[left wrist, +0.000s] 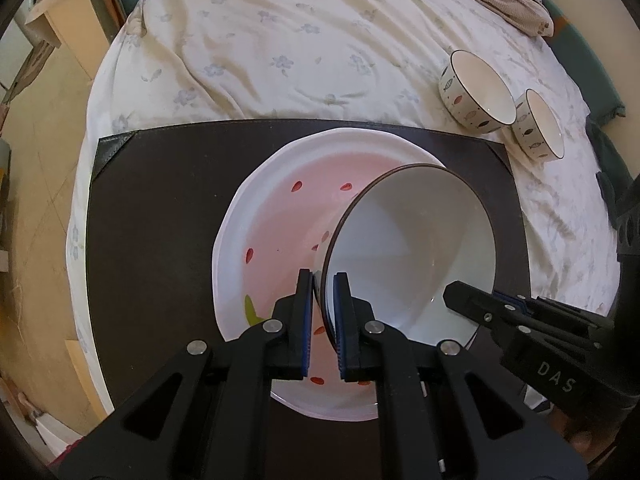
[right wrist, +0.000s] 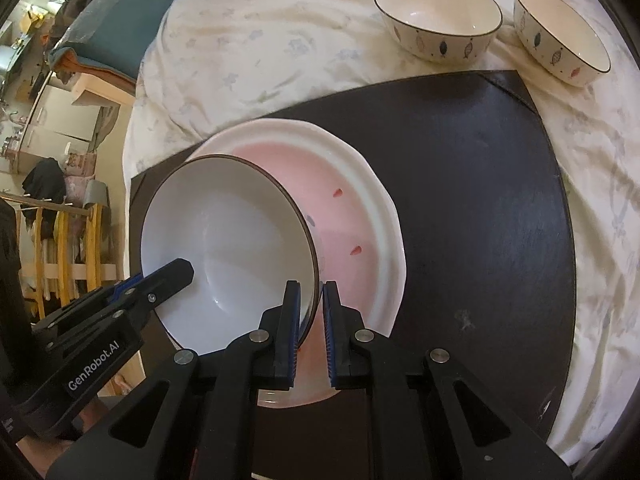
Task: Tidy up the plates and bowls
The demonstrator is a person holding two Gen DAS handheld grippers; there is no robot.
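A bed covered by a pale floral quilt [left wrist: 248, 52] is being used as the work surface, and a dark brown mat [left wrist: 160, 208] is lying flat on it. A pink plate [left wrist: 276, 216] with a white rim and red flecks is resting on the mat. Above the plate, a white bowl [left wrist: 416, 248] with a dark rim is being held tilted by both tools at once. Its near-left rim is being pinched between the blue pads of the left gripper [left wrist: 323, 280], and its opposite rim is being clamped by the right gripper [right wrist: 311, 290]. Whether the bowl's base is touching the plate cannot be told. Two small fish-patterned bowls [right wrist: 438, 20] are standing just beside each other on the quilt, beyond the mat's far right corner.
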